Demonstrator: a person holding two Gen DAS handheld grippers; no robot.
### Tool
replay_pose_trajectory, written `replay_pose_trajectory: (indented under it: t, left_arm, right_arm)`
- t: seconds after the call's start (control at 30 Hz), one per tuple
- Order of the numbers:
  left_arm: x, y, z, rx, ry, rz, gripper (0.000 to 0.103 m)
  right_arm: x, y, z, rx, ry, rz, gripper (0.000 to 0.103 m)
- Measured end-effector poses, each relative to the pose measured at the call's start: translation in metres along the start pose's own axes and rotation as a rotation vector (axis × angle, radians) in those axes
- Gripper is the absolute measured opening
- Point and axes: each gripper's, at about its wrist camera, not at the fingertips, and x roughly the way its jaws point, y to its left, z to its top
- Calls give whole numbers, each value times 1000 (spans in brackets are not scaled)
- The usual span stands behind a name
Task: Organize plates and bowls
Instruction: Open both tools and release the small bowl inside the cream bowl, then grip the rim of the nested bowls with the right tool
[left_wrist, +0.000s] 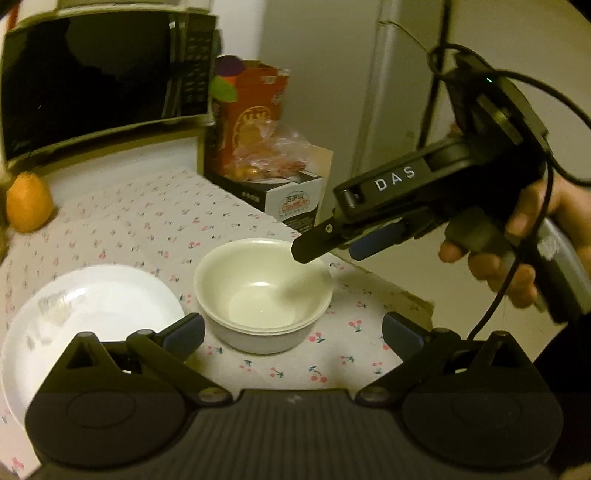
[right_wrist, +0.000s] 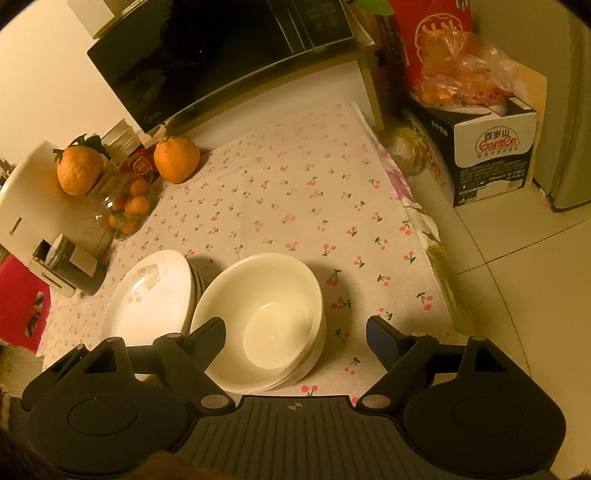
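Observation:
A stack of white bowls stands on the cherry-print tablecloth, just right of a stack of white plates. My left gripper is open wide, low in front of the bowls, with nothing between its fingers. My right gripper, held by a hand, hovers over the bowls' far right rim. In the right wrist view the right gripper is open above the bowls. Its left finger overlaps their left rim without gripping. The plates lie to the left, touching the bowls.
A microwave sits on a shelf at the back. Oranges, a glass jar of small fruit and a white appliance crowd the left. A carton with bagged fruit stands right, beyond the table's edge.

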Motion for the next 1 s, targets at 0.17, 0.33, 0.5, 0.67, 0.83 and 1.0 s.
replay_pose_trajectory:
  t: [0.17, 0.33, 0.5, 0.67, 0.83, 1.0]
  left_arm:
    - [11, 7, 9, 82, 31, -22, 103]
    - [27, 12, 14, 135, 89, 4, 103]
    - [38, 8, 16, 184, 133, 12, 103]
    - [48, 0, 14, 263, 168, 23, 103]
    - [55, -7, 11, 326, 188, 61, 102]
    - [57, -10, 10, 365, 191, 96, 101]
  right_arm:
    - [6, -10, 0, 77, 29, 44, 85]
    - [13, -22, 1, 189, 57, 85, 85]
    - [20, -26, 2, 240, 72, 95, 85]
    - [28, -24, 3, 236, 76, 65, 84]
    - [35, -18, 4, 198, 84, 34, 67]
    - [41, -13, 2, 153, 96, -4, 45]
